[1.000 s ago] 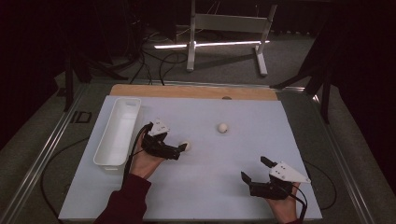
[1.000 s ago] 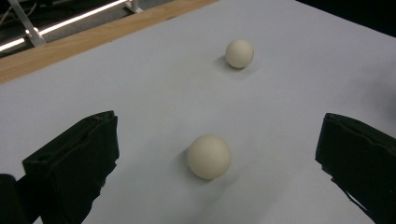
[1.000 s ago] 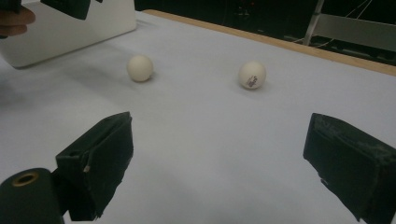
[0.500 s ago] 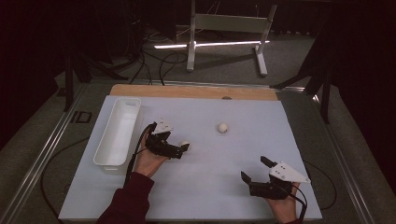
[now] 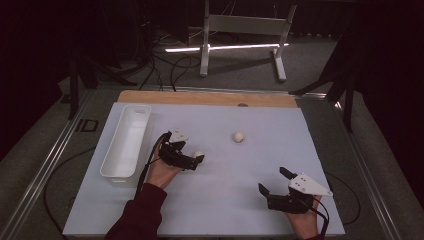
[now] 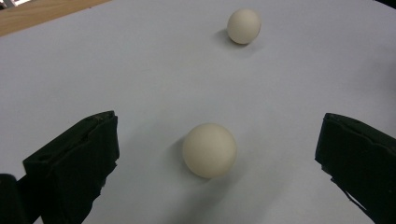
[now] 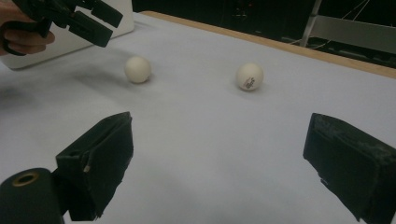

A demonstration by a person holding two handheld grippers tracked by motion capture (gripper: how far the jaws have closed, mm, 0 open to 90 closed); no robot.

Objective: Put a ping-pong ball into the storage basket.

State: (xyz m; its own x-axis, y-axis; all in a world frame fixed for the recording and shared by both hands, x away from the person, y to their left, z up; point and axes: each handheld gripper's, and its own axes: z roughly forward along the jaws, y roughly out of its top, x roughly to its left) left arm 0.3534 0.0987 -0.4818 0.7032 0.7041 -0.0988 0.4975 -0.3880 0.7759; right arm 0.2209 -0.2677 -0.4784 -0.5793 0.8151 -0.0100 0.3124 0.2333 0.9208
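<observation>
Table (image 5: 220, 200): pale sheet covering most of the top, with a wooden strip along the far edge; its near edge is cut off at the bottom of the high view.

Bin (image 5: 126, 142): long white tray at the left of the sheet, lying near-to-far. Its inside looks bare, though the near wall hides part of the floor.

Left gripper (image 5: 195, 159): just right of the bin, held in a hand with a dark red sleeve. Jaws stand wide apart and grip nothing. In the left gripper view both jaw tips are partly cut off at the frame edges.

Right gripper (image 5: 272, 182): near right of the sheet, well apart from both balls. Jaws spread wide, empty. The hand behind it is mostly out of frame.

Near ball (image 6: 209, 150): cream, resting on the sheet between the left gripper's jaws, touching neither. In the high view the gripper partly covers it.

Far ball (image 5: 239, 136): cream, alone at mid-sheet, farther and to the right. A small printed mark shows in the right gripper view, too small to read.
</observation>
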